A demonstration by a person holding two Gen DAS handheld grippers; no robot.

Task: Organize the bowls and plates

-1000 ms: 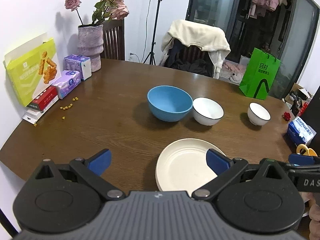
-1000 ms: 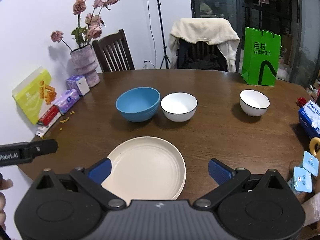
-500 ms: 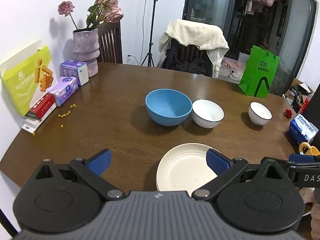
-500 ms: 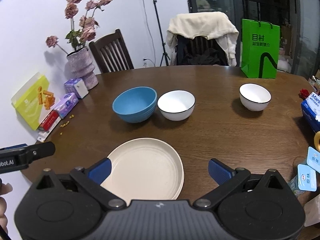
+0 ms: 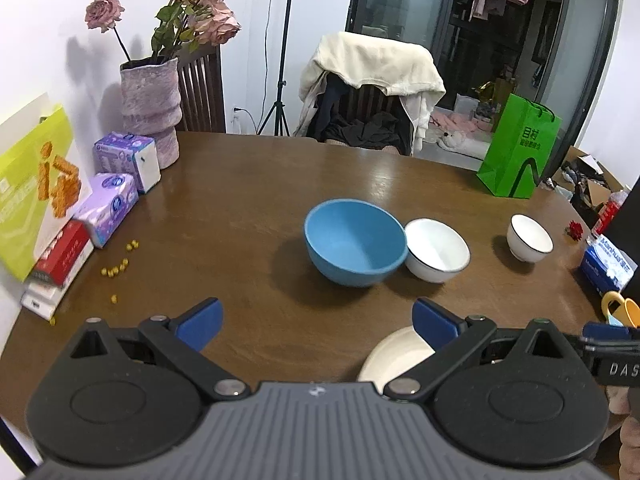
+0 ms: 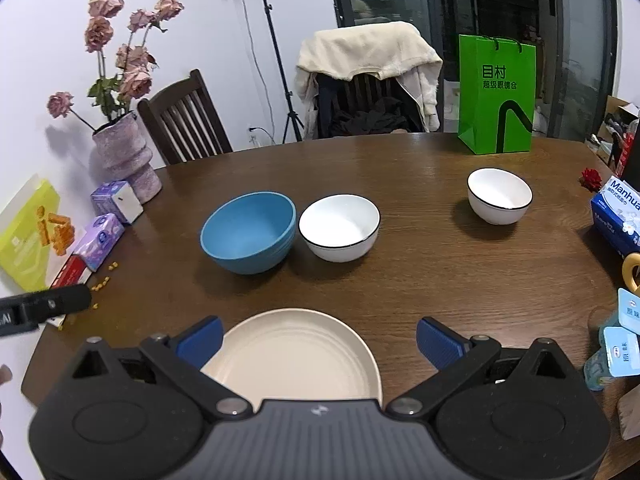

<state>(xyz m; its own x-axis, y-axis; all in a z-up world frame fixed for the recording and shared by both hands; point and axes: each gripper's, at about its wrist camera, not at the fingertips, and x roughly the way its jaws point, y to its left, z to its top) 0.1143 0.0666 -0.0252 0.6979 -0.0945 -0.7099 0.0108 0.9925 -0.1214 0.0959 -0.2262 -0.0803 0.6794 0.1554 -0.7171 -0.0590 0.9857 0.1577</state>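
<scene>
Green bag (image 6: 497,96) behind, tissue packs (image 5: 116,200) left, bowls (image 6: 339,226) mid-table

Each claw (image 5: 316,316) (image 6: 320,336) is black with round pivot housings, silver screws, a ribbed grey centre plate and blue fingertip pads (image 5: 198,320).

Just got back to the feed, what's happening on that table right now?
A person holds both grippers above the near table edge, jaws open and empty. The right gripper hangs over the cream plate; the left gripper faces the blue bowl. Two white bowls sit separate. Nothing is stacked yet.
</scene>
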